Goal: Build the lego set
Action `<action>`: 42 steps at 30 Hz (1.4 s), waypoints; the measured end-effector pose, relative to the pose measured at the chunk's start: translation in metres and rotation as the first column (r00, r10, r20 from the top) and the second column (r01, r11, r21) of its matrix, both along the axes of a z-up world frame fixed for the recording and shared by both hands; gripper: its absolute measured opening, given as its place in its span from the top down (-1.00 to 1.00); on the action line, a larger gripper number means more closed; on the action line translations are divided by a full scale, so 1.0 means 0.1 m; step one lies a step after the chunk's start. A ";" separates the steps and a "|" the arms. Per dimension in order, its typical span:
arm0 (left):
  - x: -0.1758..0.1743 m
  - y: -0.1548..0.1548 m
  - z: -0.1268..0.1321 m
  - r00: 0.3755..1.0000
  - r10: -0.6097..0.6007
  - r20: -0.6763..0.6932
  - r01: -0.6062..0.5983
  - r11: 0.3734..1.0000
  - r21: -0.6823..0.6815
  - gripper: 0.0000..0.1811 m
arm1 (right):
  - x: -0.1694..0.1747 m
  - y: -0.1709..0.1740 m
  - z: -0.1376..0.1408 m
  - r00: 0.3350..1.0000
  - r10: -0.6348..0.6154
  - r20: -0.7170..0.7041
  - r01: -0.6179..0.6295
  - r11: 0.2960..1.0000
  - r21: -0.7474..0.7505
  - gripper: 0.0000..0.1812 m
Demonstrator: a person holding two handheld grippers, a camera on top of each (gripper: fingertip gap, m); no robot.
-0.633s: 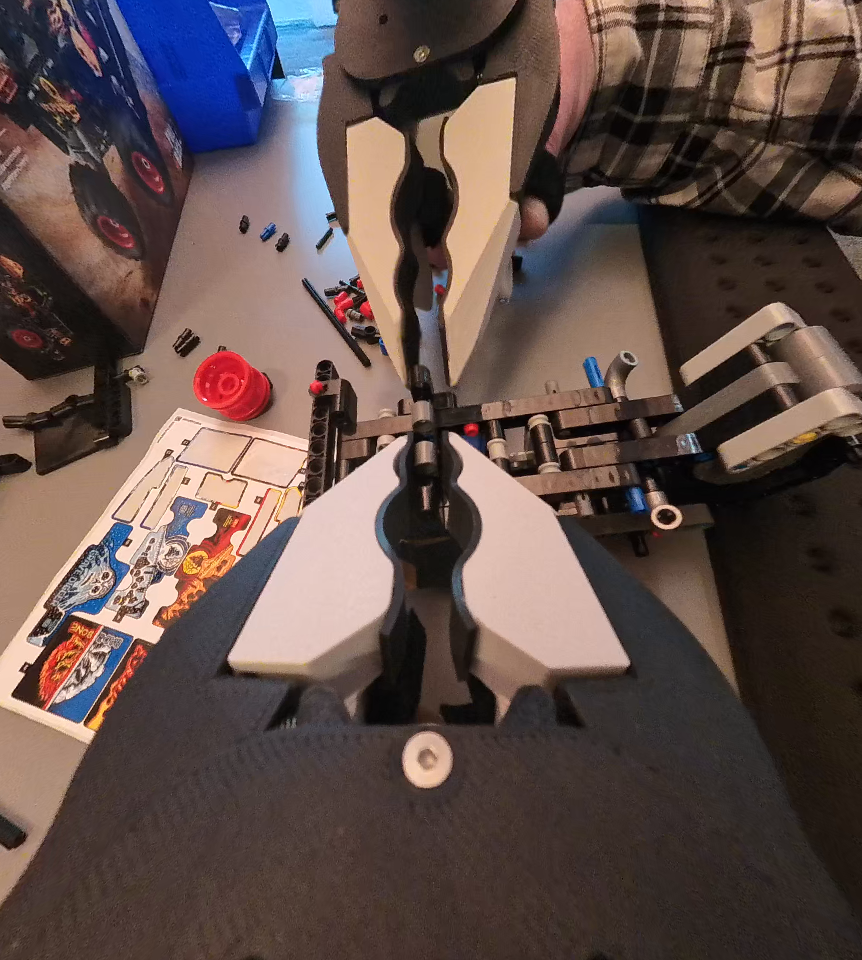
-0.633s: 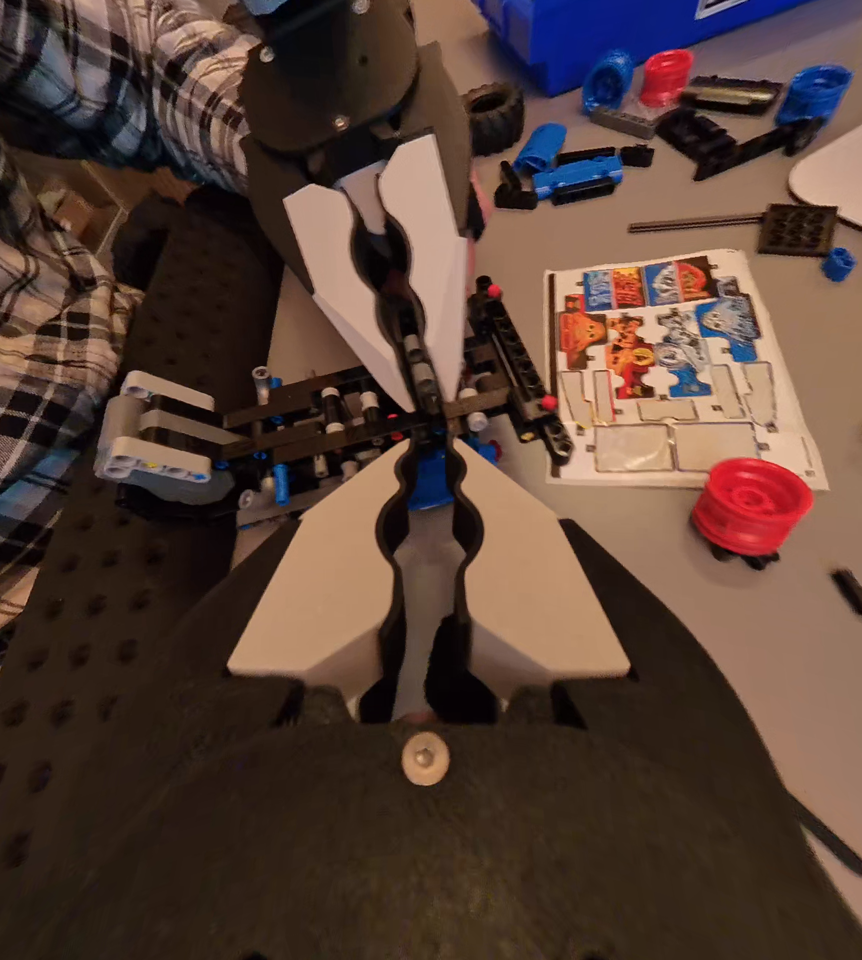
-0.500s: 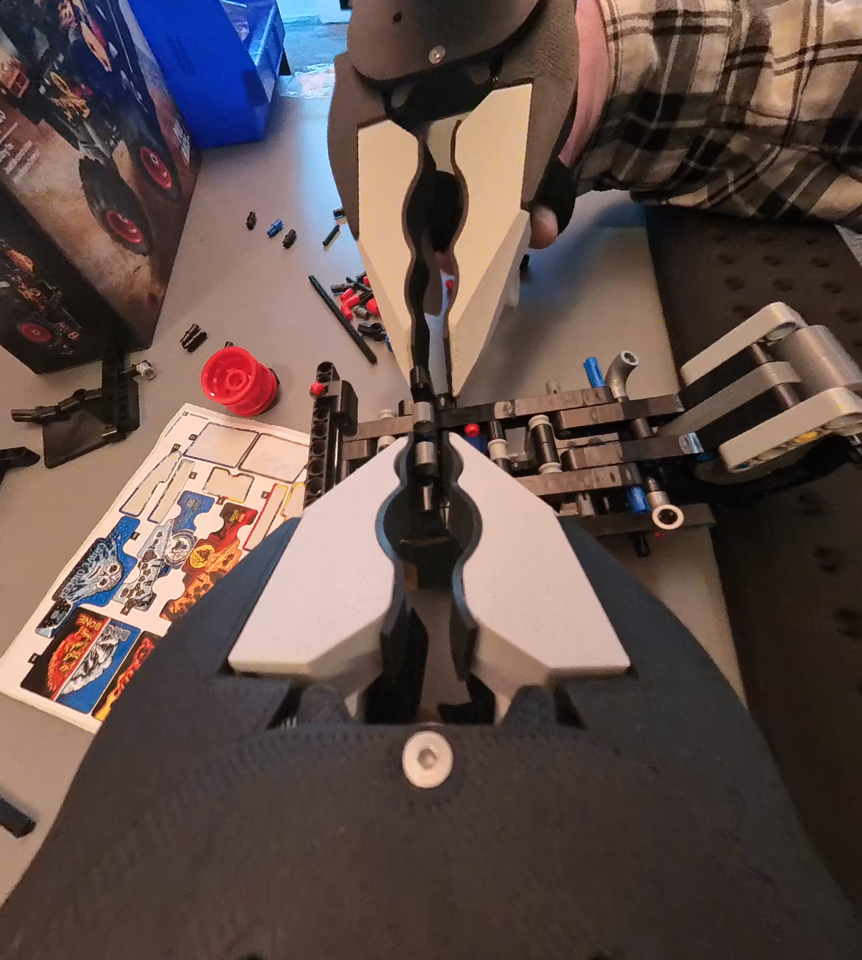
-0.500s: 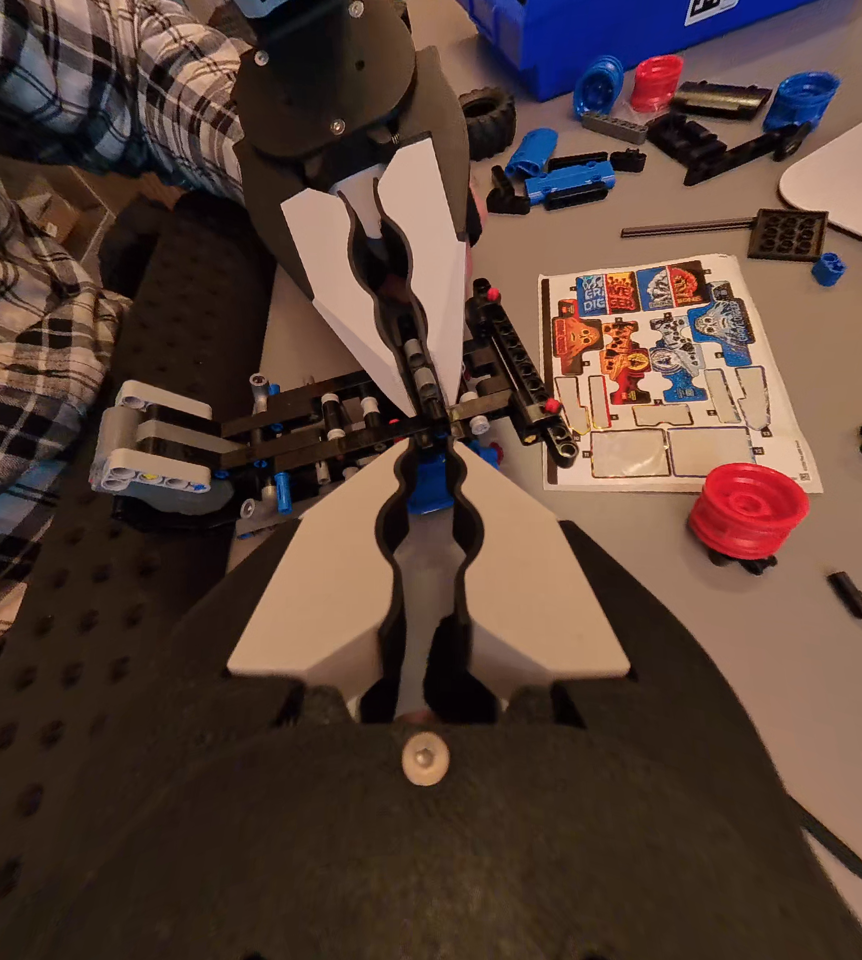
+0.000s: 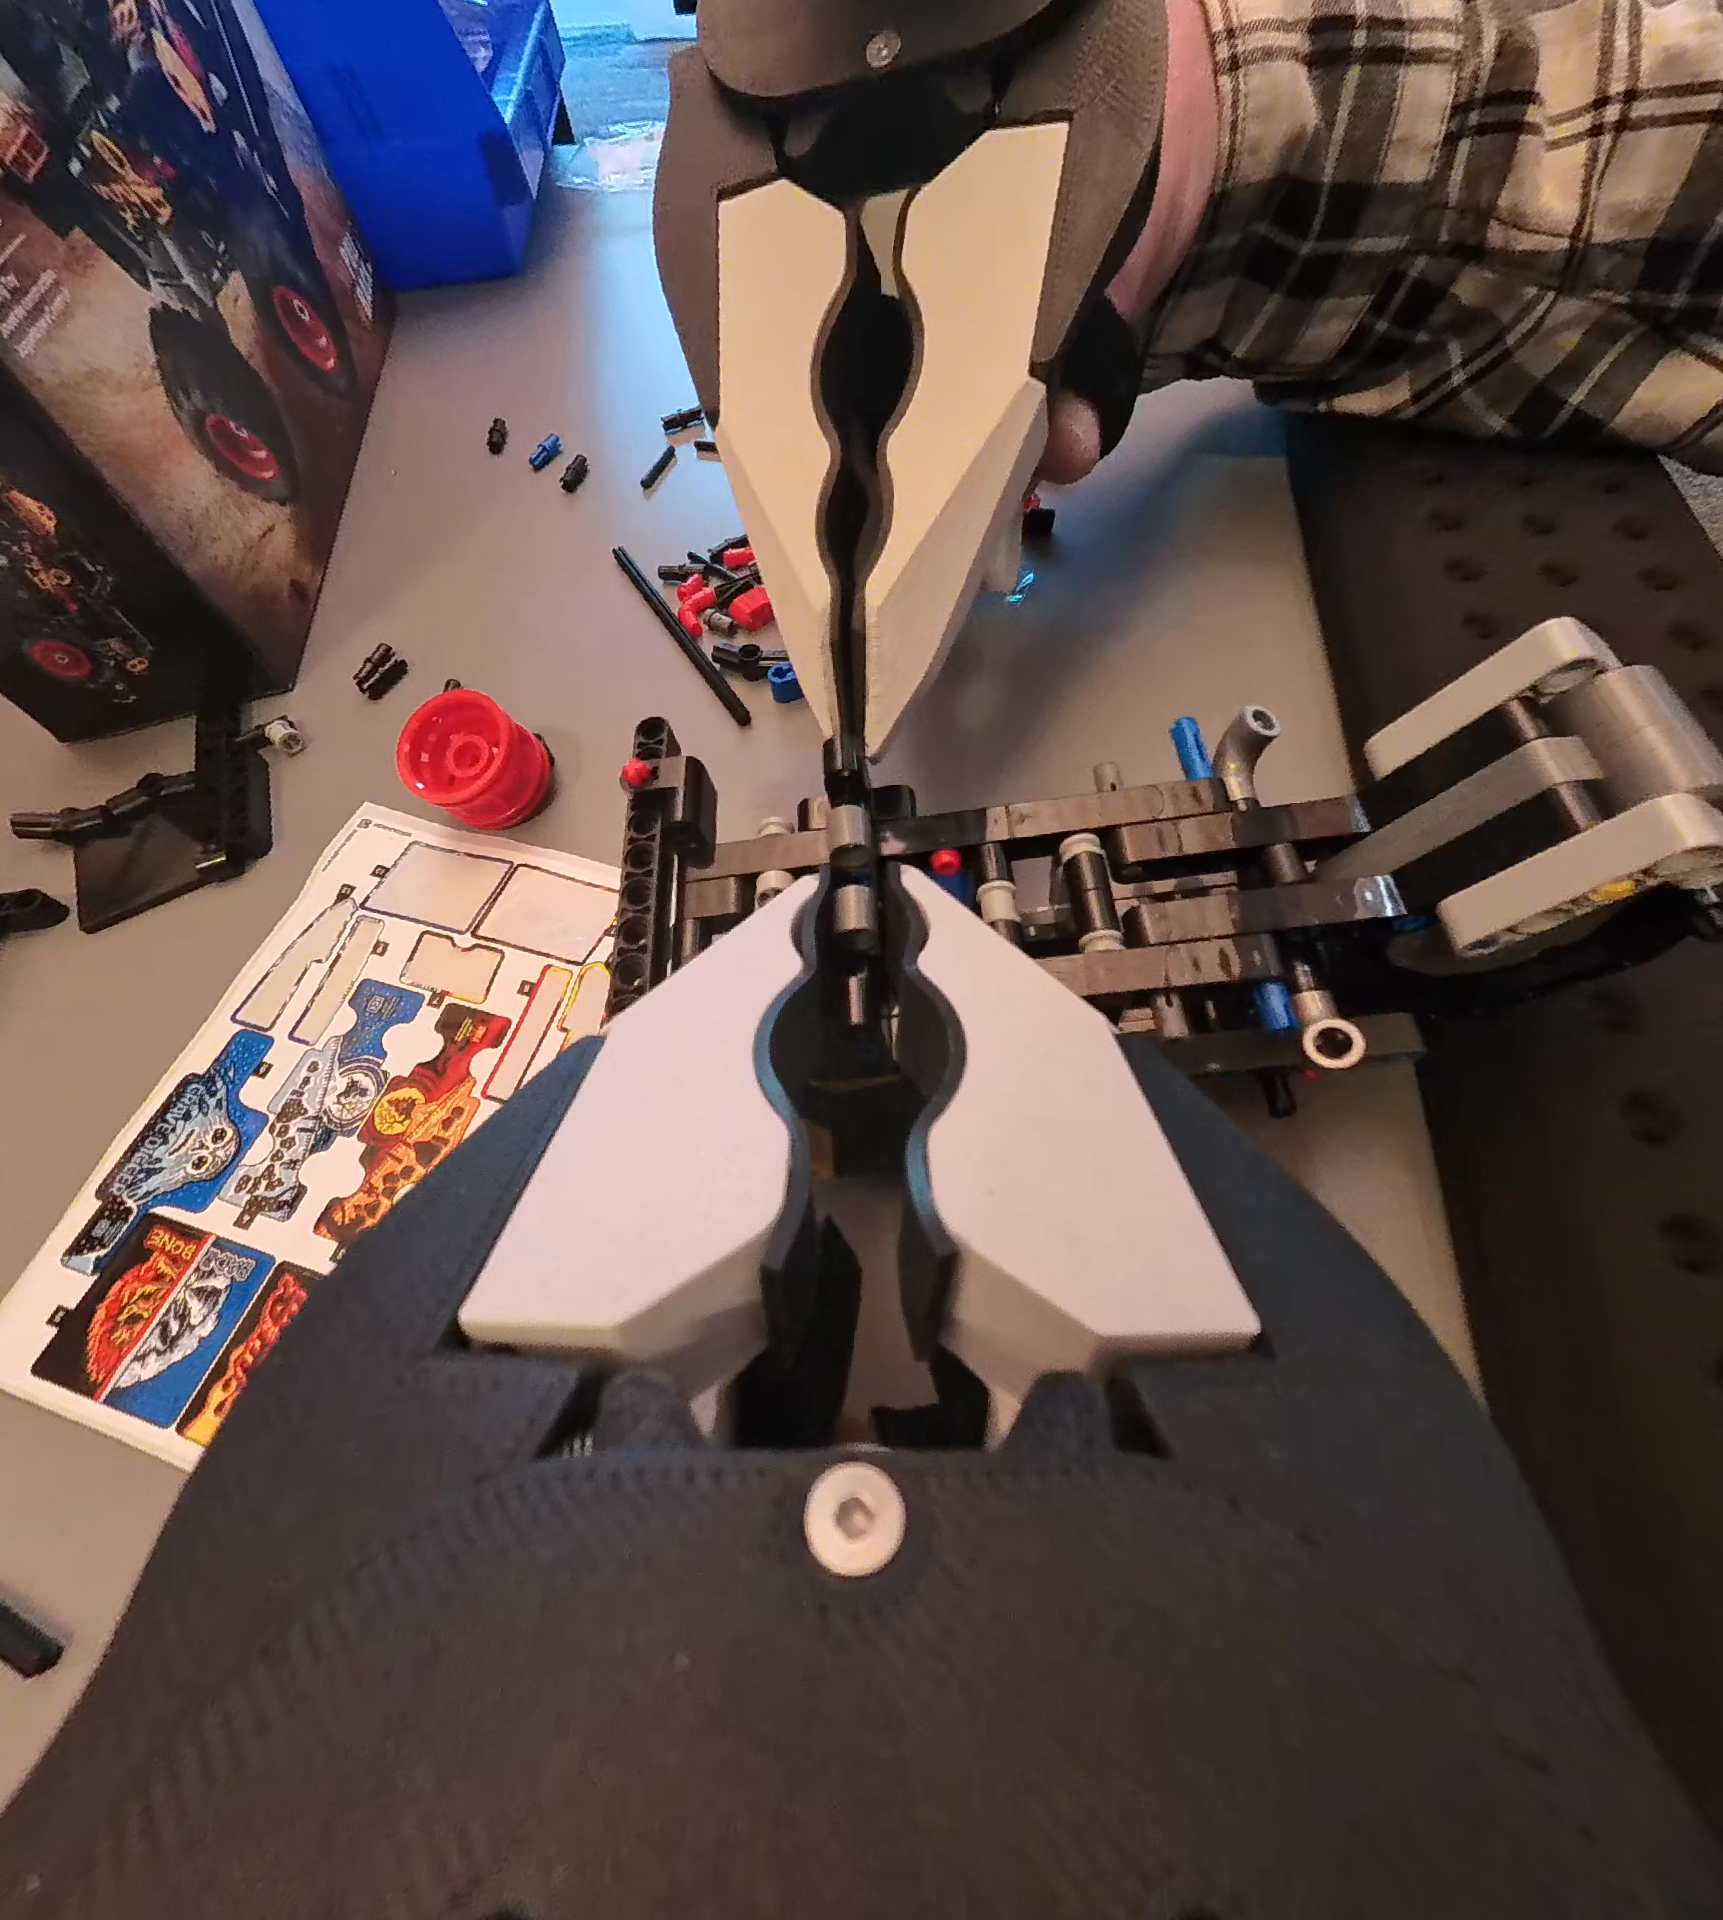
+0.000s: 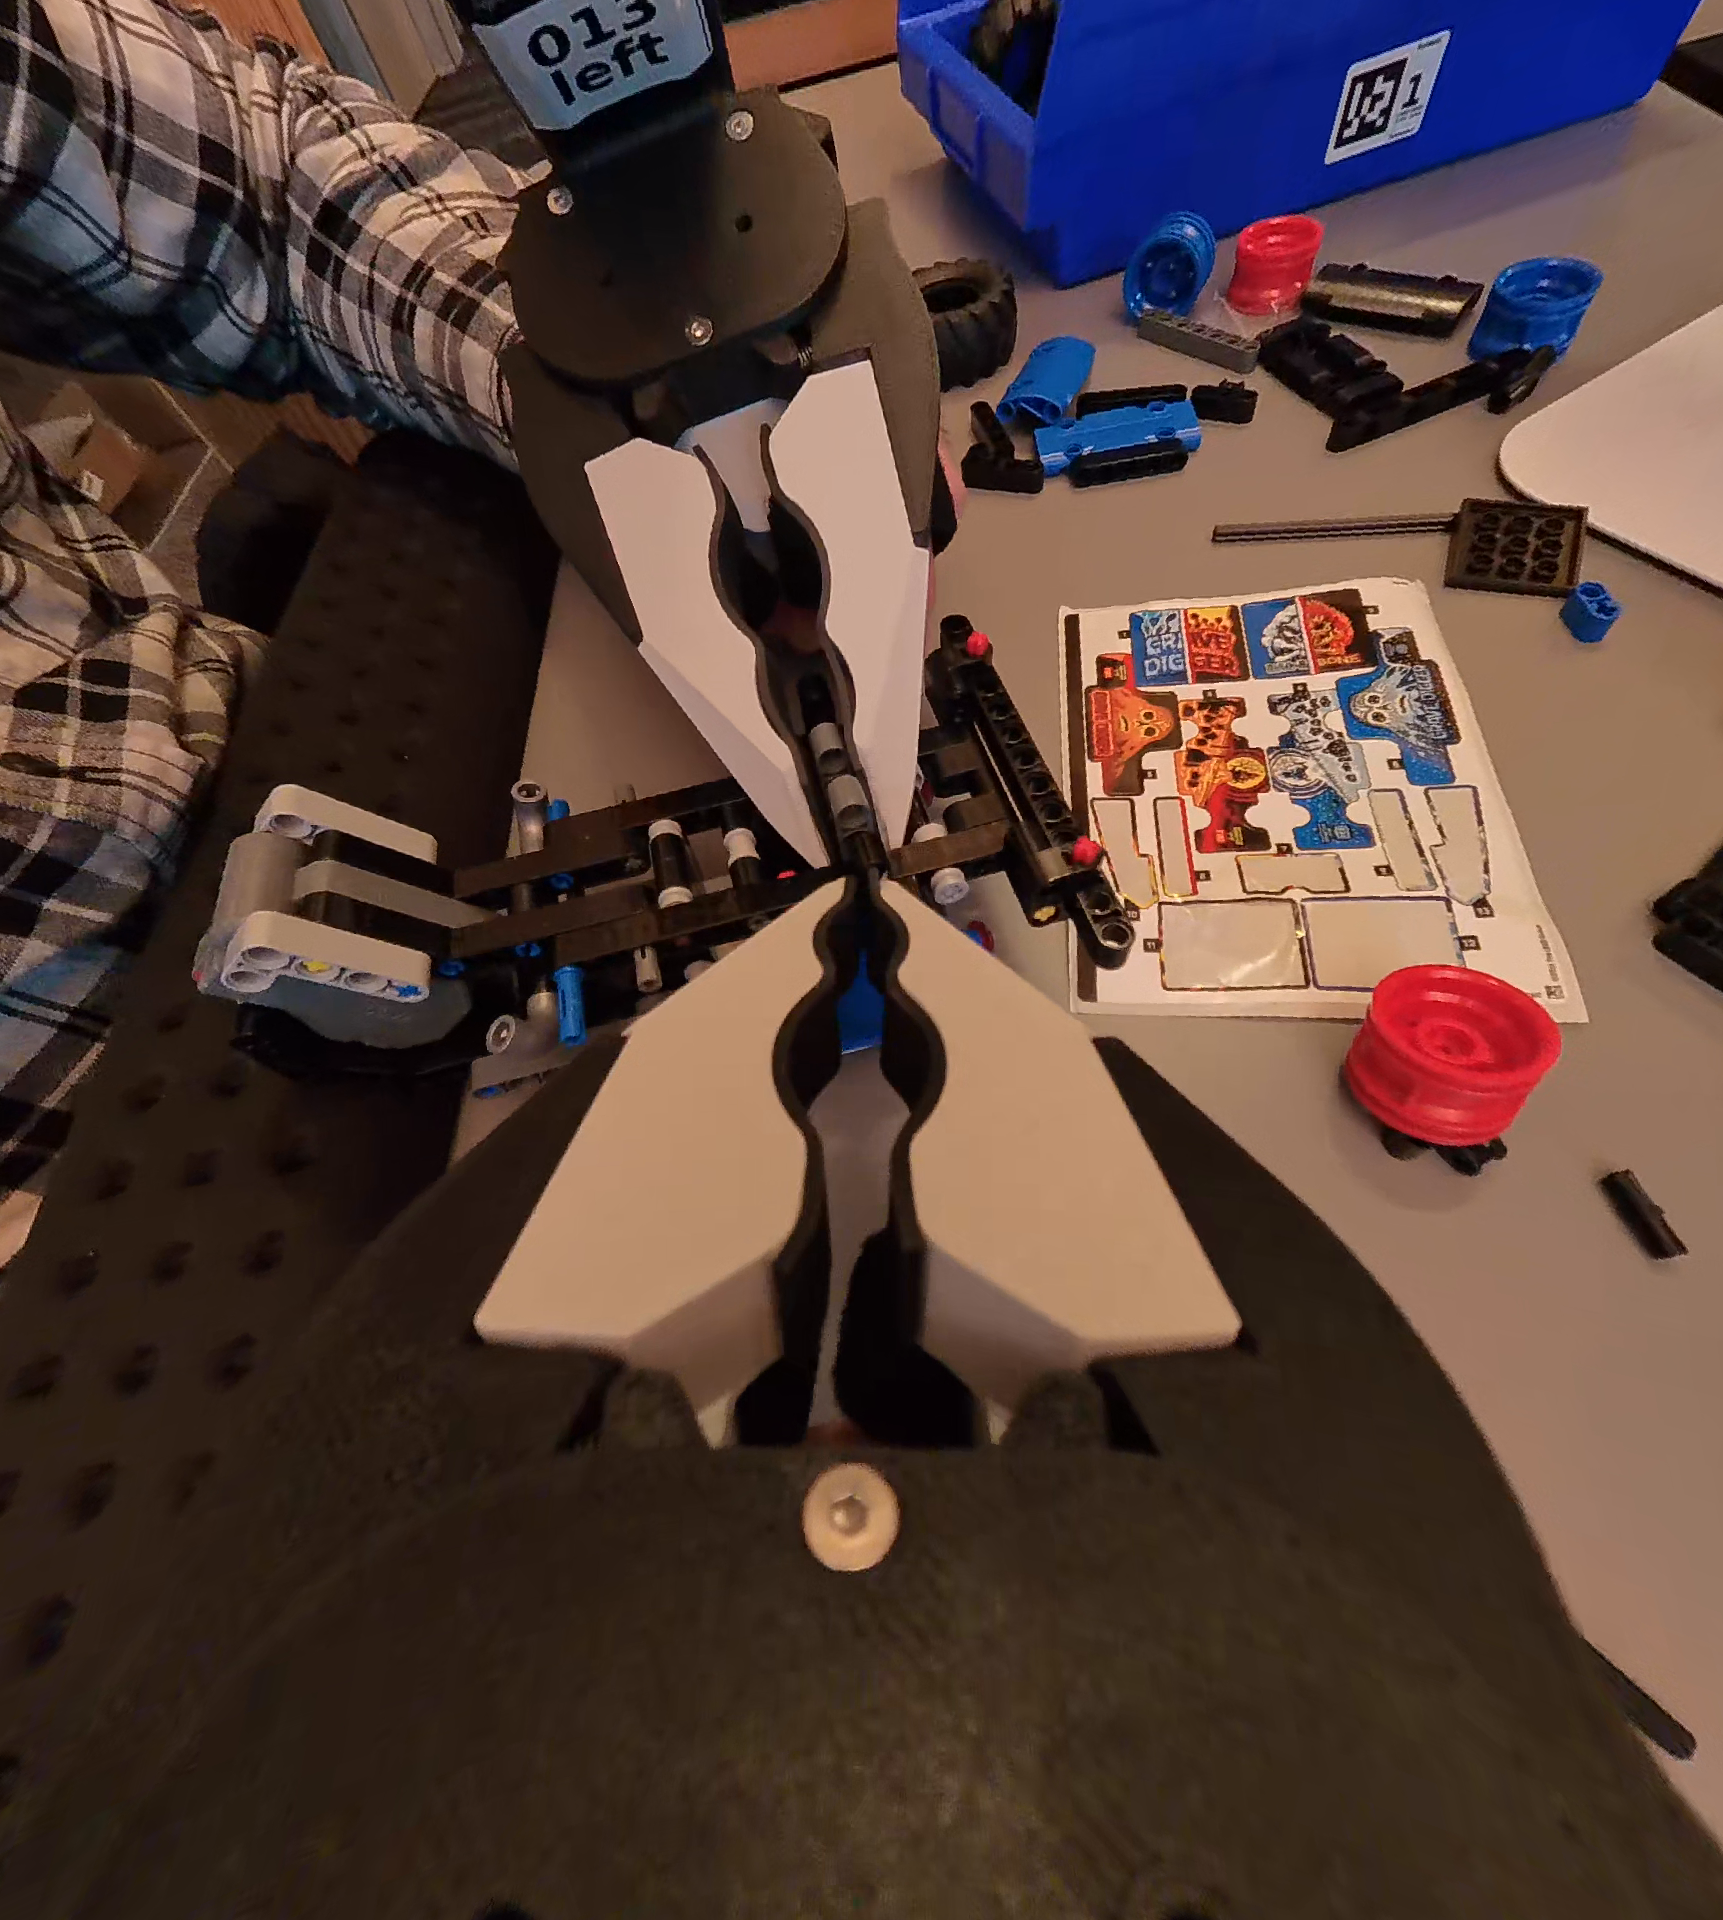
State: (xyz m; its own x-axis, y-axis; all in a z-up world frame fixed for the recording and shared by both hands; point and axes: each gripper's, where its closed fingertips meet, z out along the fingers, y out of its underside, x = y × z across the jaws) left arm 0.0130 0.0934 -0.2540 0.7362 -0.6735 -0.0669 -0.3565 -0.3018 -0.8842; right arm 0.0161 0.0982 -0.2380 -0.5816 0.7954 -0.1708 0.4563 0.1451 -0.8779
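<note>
Seating an axle [image 5: 852, 883] crosswise through the black chassis [image 5: 1127, 862] on the grey table [image 5: 483, 582] seems the step; left gripper [image 5: 852, 914] clamps it, right gripper [image 6: 862, 894] pinches its far end; next needs a straight, steady push.

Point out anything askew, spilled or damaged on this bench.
Nothing looks damaged or spilled. The sticker sheet lies skewed to the chassis, whose end bar overlaps the sheet's corner. The red wheel hub lies on its side among loose pins, ordinary mid-build clutter.
</note>
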 end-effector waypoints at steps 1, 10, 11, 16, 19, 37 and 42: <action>0.00 0.00 0.00 1.000 -0.001 0.000 0.001 1.000 -0.002 0.93 | 0.00 0.00 0.00 1.000 0.000 0.001 0.000 1.000 0.003 1.00; -0.23 -0.08 0.27 0.998 0.018 0.062 -0.020 0.999 0.025 0.77 | 0.09 0.16 0.01 0.999 -0.039 0.024 0.038 0.999 0.022 0.83; -0.27 -0.10 0.29 0.998 0.018 0.054 -0.020 0.999 0.036 0.77 | 0.10 0.15 0.00 0.999 -0.034 0.025 0.033 0.999 0.031 0.82; -0.39 -0.22 0.37 0.996 -0.020 0.082 0.019 1.000 0.013 0.72 | 0.16 0.11 -0.06 0.999 -0.006 0.053 0.003 0.999 0.053 0.76; -0.40 -0.27 0.32 0.997 -0.049 0.056 0.049 0.999 -0.005 0.67 | 0.17 0.10 -0.08 0.998 0.000 0.056 -0.004 0.998 0.068 0.75; -0.33 -0.19 0.12 0.998 -0.049 -0.049 0.049 0.999 -0.008 0.94 | 0.00 -0.01 -0.11 0.999 -0.024 0.031 0.021 0.996 0.091 0.72; -0.52 -0.07 0.12 0.996 0.048 -0.081 -0.048 0.999 0.006 0.92 | -0.03 -0.10 -0.11 0.999 -0.016 0.046 0.012 0.995 0.099 0.75</action>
State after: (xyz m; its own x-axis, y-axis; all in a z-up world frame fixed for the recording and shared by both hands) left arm -0.0394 0.0861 -0.2420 0.7595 -0.6372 -0.1306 -0.4127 -0.3169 -0.8540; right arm 0.0133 0.0881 -0.2492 -0.5636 0.8176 -0.1176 0.4989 0.2236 -0.8373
